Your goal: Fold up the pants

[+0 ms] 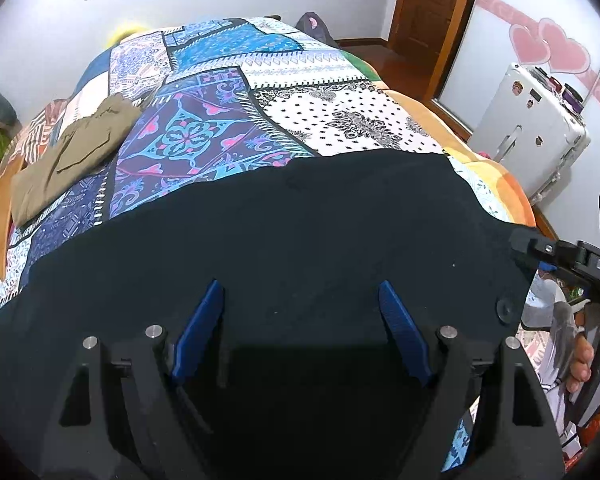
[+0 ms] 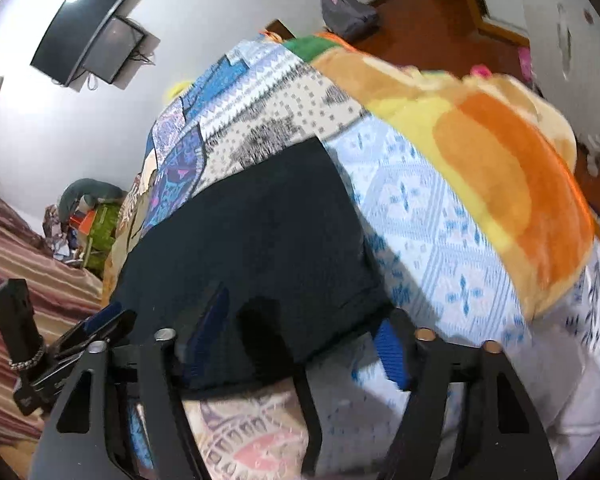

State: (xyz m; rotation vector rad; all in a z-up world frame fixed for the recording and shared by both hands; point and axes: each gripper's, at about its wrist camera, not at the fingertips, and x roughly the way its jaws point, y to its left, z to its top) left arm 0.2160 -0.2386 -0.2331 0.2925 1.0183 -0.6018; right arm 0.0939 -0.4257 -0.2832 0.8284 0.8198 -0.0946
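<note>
Dark navy pants [image 1: 284,224] lie spread across the near part of a bed covered with a patchwork quilt [image 1: 228,120]. My left gripper [image 1: 302,300] is open, its blue pads [image 1: 204,320] hovering over the near edge of the pants. My right gripper shows in the left wrist view [image 1: 540,248] at the pants' right edge by a button [image 1: 505,307]. In the right wrist view the right gripper [image 2: 304,332] is open with its blue fingers straddling the near corner of the pants [image 2: 252,240]. My left gripper also shows there at the left [image 2: 100,324].
Folded khaki pants [image 1: 72,152] lie on the bed's left side. An orange and yellow blanket [image 2: 500,168] lies along the right edge. A white suitcase [image 1: 528,128] stands right of the bed. A wooden door [image 1: 428,4] and a wall TV [image 2: 88,28] are beyond.
</note>
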